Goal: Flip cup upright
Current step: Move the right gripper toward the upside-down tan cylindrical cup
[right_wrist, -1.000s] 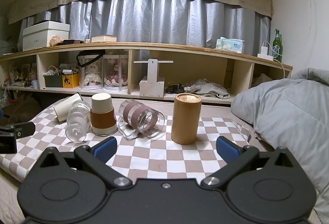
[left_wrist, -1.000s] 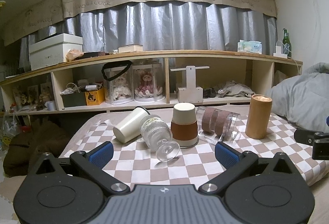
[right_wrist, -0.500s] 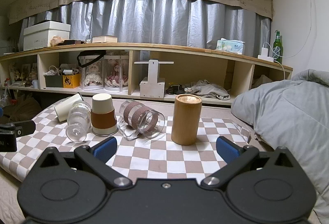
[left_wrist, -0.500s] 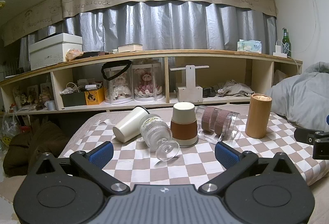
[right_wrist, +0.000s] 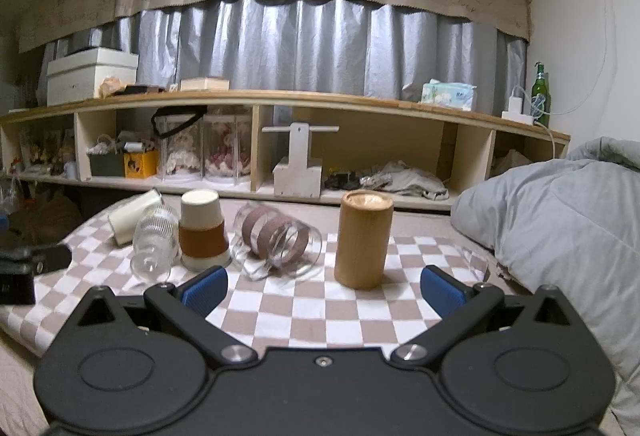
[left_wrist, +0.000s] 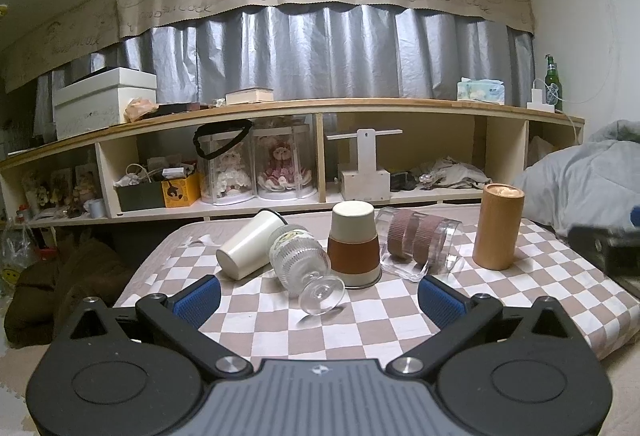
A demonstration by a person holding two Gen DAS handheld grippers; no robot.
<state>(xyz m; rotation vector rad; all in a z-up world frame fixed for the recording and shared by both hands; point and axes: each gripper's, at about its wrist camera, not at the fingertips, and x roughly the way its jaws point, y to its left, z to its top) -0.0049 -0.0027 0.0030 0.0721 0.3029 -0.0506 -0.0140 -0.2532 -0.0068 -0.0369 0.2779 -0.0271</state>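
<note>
Several cups sit in a row on a checkered cloth. A cream cup lies on its side at the left. A ribbed glass goblet lies on its side beside it. A paper cup with a brown sleeve stands upside down. A clear mug with brown bands lies on its side. A tan cylinder cup stands at the right. My left gripper is open and empty, just short of the goblet. My right gripper is open and empty, short of the clear mug and the cylinder.
A long wooden shelf with boxes, dolls and clutter runs behind the cloth. A grey duvet is heaped at the right. The cloth's left edge drops off toward a dark bag on the floor.
Both grippers have shifted a little closer to the cups. The right wrist view is slightly blurred from motion. The cups have not moved.
</note>
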